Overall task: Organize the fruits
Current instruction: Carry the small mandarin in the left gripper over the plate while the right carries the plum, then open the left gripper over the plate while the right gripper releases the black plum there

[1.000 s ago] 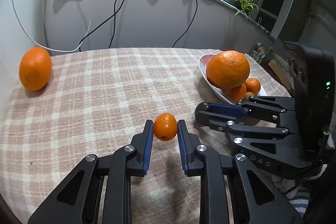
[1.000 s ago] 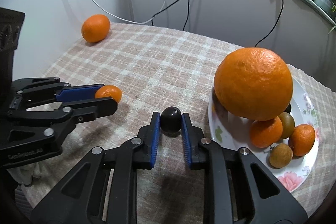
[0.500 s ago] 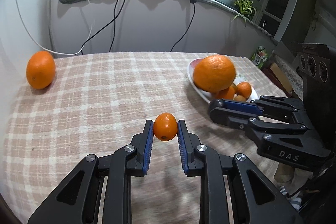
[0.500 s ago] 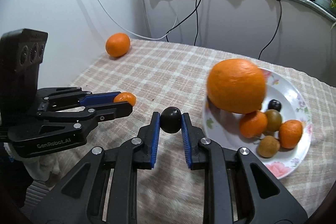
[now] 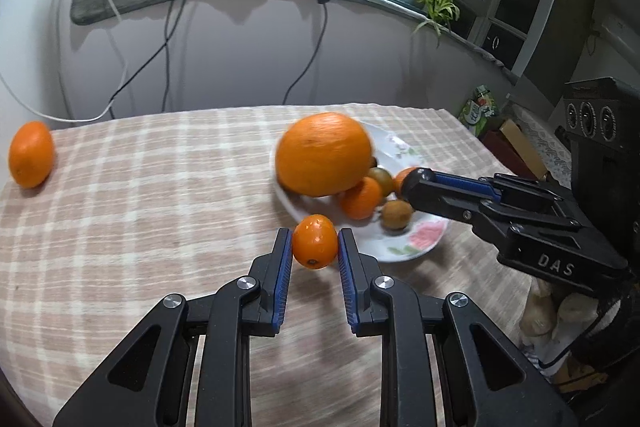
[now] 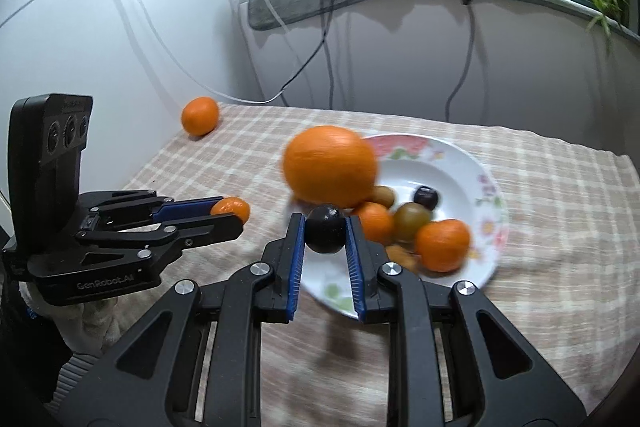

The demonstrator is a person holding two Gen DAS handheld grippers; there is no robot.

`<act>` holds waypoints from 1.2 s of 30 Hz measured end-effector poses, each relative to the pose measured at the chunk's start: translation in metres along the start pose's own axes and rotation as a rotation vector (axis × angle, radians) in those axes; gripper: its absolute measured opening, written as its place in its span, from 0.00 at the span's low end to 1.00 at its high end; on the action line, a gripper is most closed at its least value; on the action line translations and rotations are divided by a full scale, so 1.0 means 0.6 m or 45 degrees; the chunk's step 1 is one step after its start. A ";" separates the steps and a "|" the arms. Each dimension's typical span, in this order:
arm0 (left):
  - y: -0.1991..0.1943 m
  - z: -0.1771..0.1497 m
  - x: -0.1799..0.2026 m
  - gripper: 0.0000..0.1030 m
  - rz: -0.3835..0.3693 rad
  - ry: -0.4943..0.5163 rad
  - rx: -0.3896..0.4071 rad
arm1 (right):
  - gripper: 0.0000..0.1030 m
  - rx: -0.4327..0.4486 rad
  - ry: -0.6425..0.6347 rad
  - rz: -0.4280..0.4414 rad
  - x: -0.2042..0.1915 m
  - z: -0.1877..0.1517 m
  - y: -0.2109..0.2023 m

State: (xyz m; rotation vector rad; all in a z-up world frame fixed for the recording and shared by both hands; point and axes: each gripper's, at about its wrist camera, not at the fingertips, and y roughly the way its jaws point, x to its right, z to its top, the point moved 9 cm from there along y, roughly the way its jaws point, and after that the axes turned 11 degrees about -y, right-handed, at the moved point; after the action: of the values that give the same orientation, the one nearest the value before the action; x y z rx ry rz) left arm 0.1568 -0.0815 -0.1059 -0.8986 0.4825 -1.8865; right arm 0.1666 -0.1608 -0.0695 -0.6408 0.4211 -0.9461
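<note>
Large round oranges: I count two, one on the plate (image 6: 330, 171), one by the wall (image 6: 200, 115).
Small orange fruits: four.
Dark round fruits: two.
Floral white plates (image 6: 472, 163): one.

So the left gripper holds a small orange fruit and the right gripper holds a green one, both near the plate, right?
Not quite: the fruit in the right gripper is a dark, almost black fruit, not green, as the right wrist view shows. The left gripper does hold a small orange fruit, and both are near the plate.
</note>
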 end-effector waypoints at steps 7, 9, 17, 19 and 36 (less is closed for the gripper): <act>0.027 -0.004 0.051 0.21 -0.013 0.019 -0.020 | 0.20 0.017 0.039 -0.021 0.068 -0.005 -0.016; 0.037 -0.006 0.063 0.21 -0.008 0.029 -0.029 | 0.20 0.017 0.054 -0.024 0.087 -0.006 -0.015; 0.057 -0.004 0.086 0.21 0.021 0.054 -0.048 | 0.20 0.007 0.090 -0.022 0.137 -0.011 -0.001; 0.060 -0.004 0.088 0.21 0.030 0.056 -0.052 | 0.20 0.000 0.108 -0.007 0.146 -0.014 0.006; 0.072 -0.003 0.098 0.21 0.069 0.094 -0.063 | 0.21 -0.029 0.145 0.024 0.164 -0.017 0.031</act>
State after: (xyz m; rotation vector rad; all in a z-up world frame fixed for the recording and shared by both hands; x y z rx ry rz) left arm 0.1650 -0.1538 -0.1132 -0.8422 0.5945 -1.8699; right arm 0.2235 -0.2397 -0.0952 -0.6044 0.5390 -0.9636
